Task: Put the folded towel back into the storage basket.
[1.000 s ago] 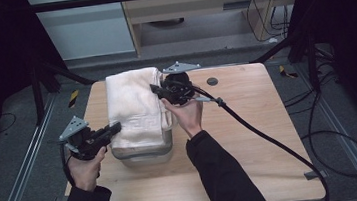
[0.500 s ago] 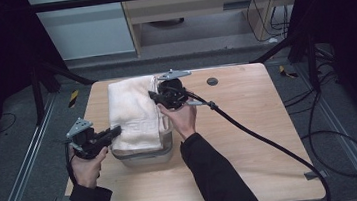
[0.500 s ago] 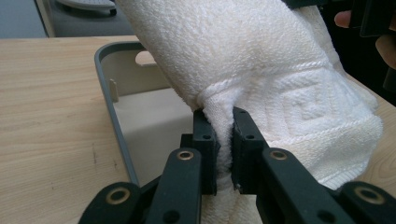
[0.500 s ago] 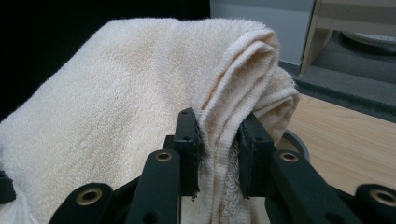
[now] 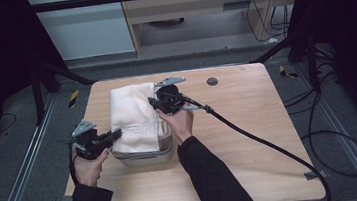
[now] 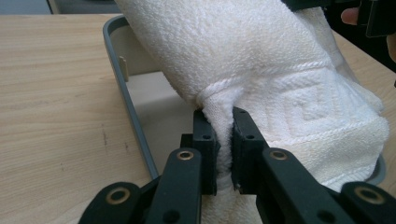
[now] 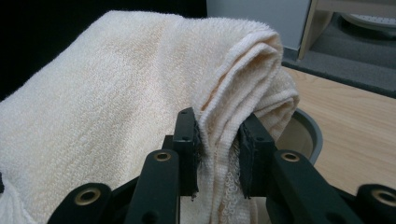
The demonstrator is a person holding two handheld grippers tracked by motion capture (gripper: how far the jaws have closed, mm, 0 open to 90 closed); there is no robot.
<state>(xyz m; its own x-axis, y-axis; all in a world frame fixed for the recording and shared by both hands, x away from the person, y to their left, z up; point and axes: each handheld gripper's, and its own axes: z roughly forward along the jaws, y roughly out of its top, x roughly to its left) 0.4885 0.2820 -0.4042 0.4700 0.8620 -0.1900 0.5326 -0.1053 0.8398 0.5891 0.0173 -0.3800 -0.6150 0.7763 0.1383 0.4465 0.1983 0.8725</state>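
My left gripper point(image 5: 112, 135) has its fingers point(image 6: 204, 140) clenched on a pinch of the nubby white terry towel point(image 5: 134, 116), low at its near-left corner. The folded towel drapes over a grey rounded-rectangle bin point(image 5: 145, 158) on the wooden bench point(image 5: 250, 133), long axis running away from me. My right gripper point(image 5: 152, 102) clamps the towel's folded far-right edge, wrist bent leftward.

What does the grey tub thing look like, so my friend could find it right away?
Look at the wooden table and find the folded cream towel near its left side. The tub sits under the towel, with its rim peeking out at the person's end. It is grey with rounded corners, the one hard container there, while both tongs pinch the soft towel above it.
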